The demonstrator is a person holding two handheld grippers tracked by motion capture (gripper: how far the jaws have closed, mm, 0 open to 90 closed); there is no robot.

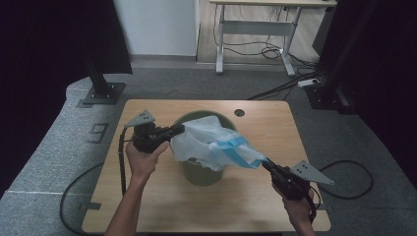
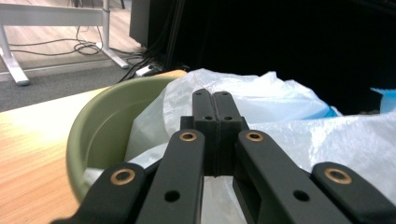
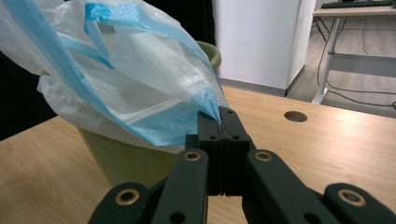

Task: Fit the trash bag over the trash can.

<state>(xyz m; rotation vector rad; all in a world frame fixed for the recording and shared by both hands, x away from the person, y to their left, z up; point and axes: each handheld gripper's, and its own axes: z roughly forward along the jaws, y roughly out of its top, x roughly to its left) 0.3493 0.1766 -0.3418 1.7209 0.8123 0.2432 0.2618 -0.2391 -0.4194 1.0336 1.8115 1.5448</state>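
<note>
At frame centre, a thin white plastic bin liner with blue drawstring edging (image 1: 212,142) draped over the round olive-green plastic bin (image 1: 201,172) on the wooden worktop (image 1: 255,196). The left hand-held gripper (image 1: 178,130) and right hand-held gripper (image 1: 265,163) each pinched opposite edges, apparently stretching its mouth to fit the rim.

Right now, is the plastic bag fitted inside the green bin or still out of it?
Mostly out: the plastic bag hangs stretched above the green bin between the left gripper and right gripper.
</note>
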